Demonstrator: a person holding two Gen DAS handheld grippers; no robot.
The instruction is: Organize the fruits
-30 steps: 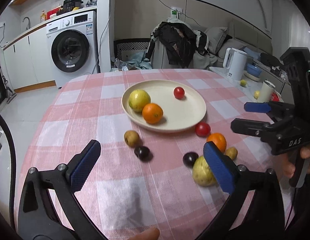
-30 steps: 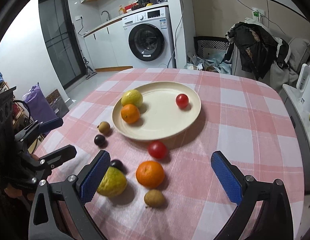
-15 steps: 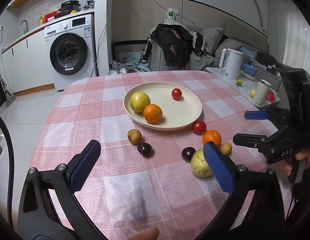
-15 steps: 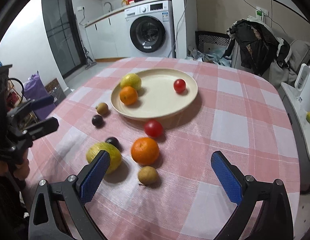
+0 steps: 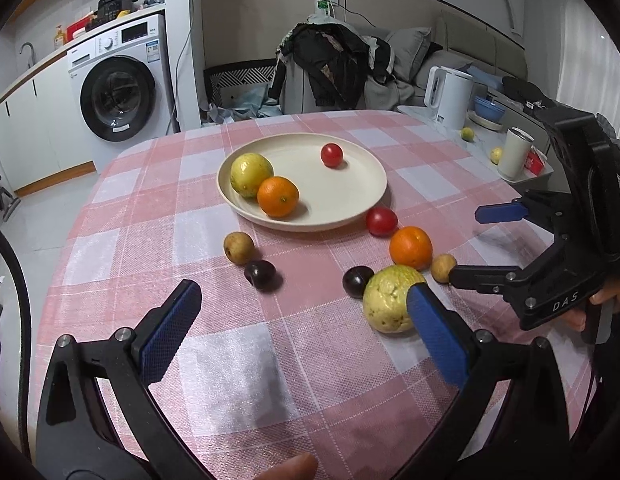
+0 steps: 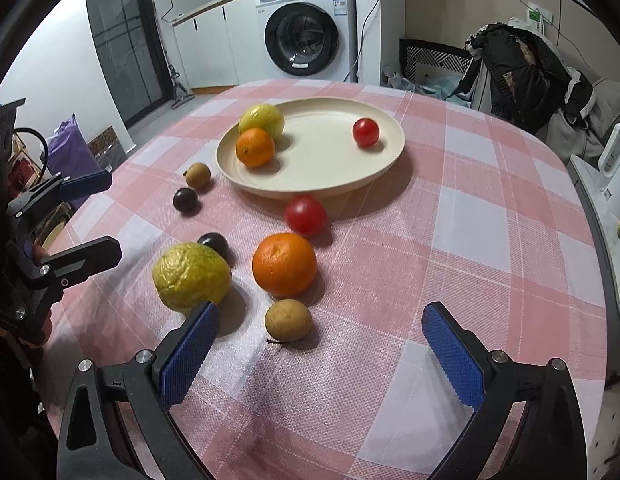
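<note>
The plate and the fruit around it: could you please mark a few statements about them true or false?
1. The plate holds three fruits. True.
2. Both grippers are shut on fruit. False: the left gripper and right gripper are open and hold nothing.
3. A tomato lies on the cloth just outside the plate. True.
4. The orange on the cloth rests on the plate's rim. False: it lies apart from the plate, beyond the tomato.
5. Two dark plums lie on the cloth. True.
</note>
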